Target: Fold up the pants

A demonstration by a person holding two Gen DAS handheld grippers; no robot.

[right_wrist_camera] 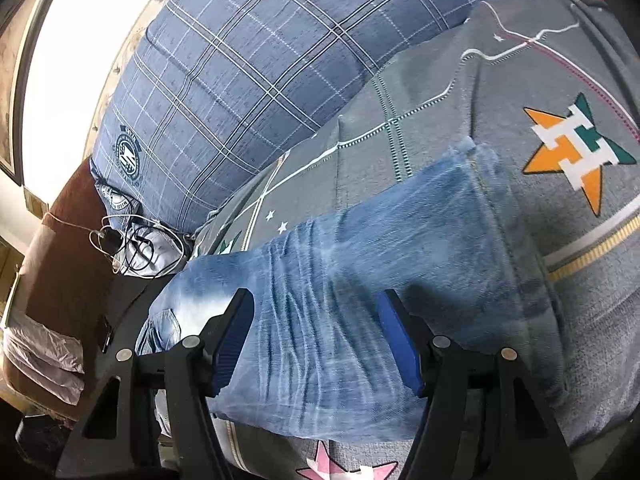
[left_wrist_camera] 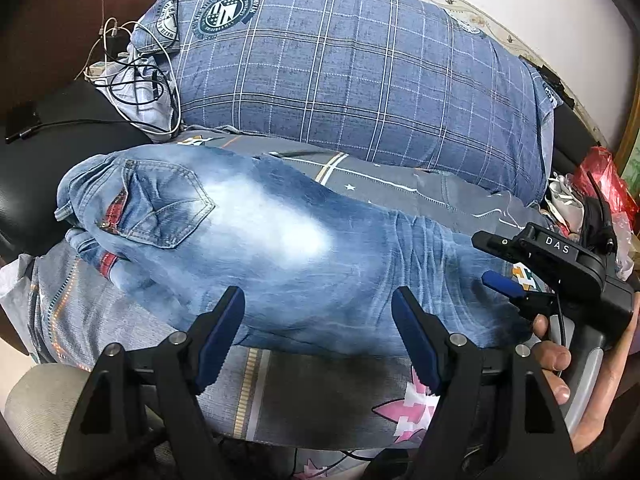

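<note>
Faded blue jeans (left_wrist_camera: 280,248) lie folded lengthwise across a grey bedsheet (left_wrist_camera: 320,392), waist and back pocket (left_wrist_camera: 168,204) at the left, legs running right. My left gripper (left_wrist_camera: 318,308) hovers open over the thigh part, nothing between its blue pads. In the left wrist view the right gripper (left_wrist_camera: 496,264) shows at the right edge over the leg end, held by a hand (left_wrist_camera: 556,364). In the right wrist view the jeans (right_wrist_camera: 360,280) stretch from the hem (right_wrist_camera: 480,184) down to the left; my right gripper (right_wrist_camera: 316,320) stands open above the creased leg.
A large blue plaid pillow (left_wrist_camera: 340,64) lies behind the jeans. Tangled cables (left_wrist_camera: 132,80) and a dark headboard (left_wrist_camera: 60,12) sit at the far left. Red and white bags (left_wrist_camera: 600,184) crowd the right. The sheet's orange-green star print (right_wrist_camera: 576,148) lies beyond the hem.
</note>
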